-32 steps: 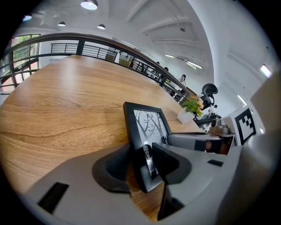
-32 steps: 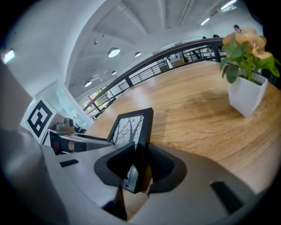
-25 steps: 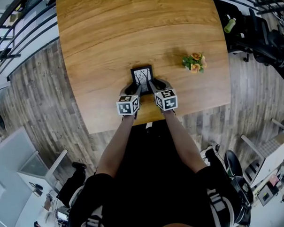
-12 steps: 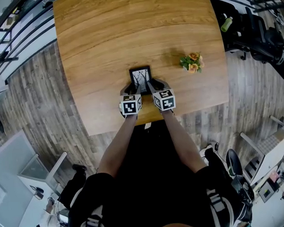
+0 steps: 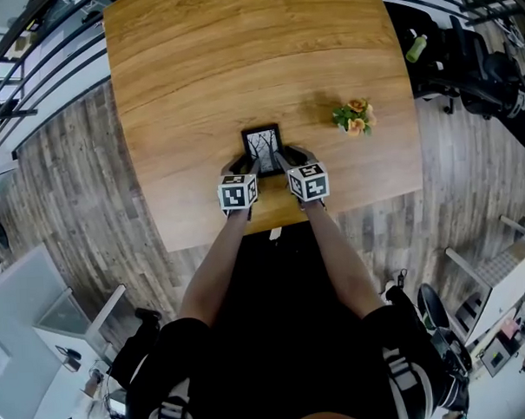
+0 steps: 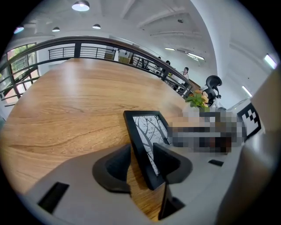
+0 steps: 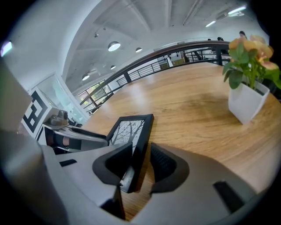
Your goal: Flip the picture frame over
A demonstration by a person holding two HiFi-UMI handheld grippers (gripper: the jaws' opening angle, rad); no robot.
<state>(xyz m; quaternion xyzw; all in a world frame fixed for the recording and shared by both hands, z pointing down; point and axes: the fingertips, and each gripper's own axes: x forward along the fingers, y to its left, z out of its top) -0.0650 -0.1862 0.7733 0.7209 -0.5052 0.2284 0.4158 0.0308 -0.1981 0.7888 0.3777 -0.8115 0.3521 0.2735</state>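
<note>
A small black picture frame (image 5: 263, 147) with a bare-tree print lies face up on the wooden table (image 5: 238, 58), near its front edge. My left gripper (image 5: 250, 167) straddles the frame's near left edge (image 6: 147, 132). One jaw rests over the glass, and the other stands off the rim with bare wood showing between. My right gripper (image 5: 282, 163) straddles the near right edge (image 7: 131, 129). Its jaws are opening, with a small gap at the outer jaw. Neither pair presses on the frame.
A white pot of orange flowers (image 5: 356, 116) stands to the right of the frame, close in the right gripper view (image 7: 248, 103). The table's front edge (image 5: 281, 225) runs just behind the grippers. Railings and office chairs lie beyond the table.
Both grippers and the frame keep their places at the table's front; only the head view shifts slightly.
</note>
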